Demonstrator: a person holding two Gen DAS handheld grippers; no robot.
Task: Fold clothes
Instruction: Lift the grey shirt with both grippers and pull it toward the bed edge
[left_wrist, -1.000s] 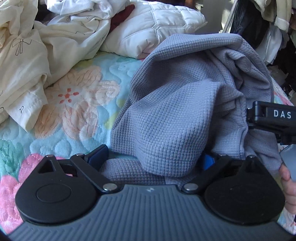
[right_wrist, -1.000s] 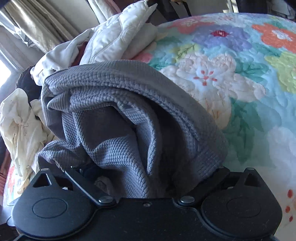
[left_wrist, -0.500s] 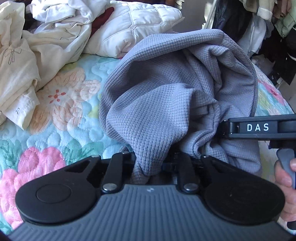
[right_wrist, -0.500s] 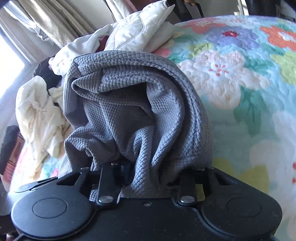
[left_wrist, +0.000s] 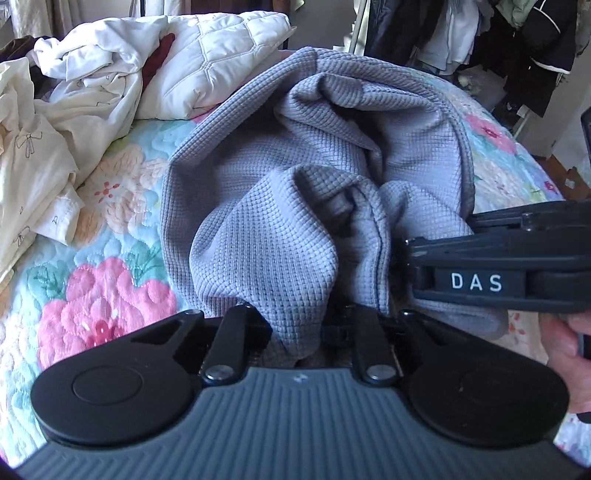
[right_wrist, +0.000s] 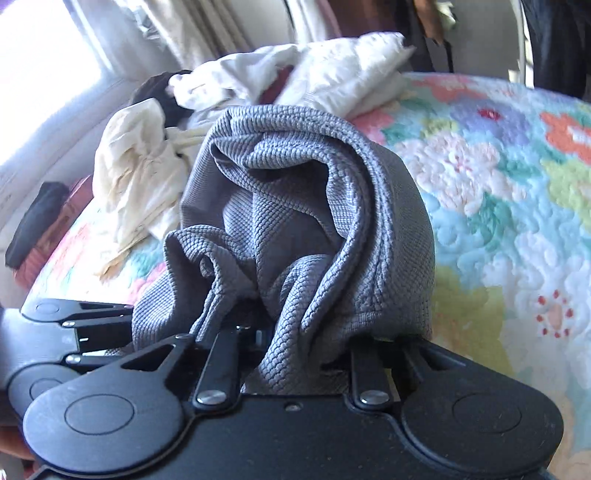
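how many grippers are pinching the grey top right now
2. The left gripper grips a bunch of the grey top at its near edge; the right gripper is closing on bunched fabric just beside it.

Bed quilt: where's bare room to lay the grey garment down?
Free: floral quilt to the right of the grey garment, and the pink-flower patch to its left. Crowded: white and cream clothes pile at the far left.

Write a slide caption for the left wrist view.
Left claw pinching a bunched grey waffle-knit garment over a floral quilt, right claw gripping it alongside.
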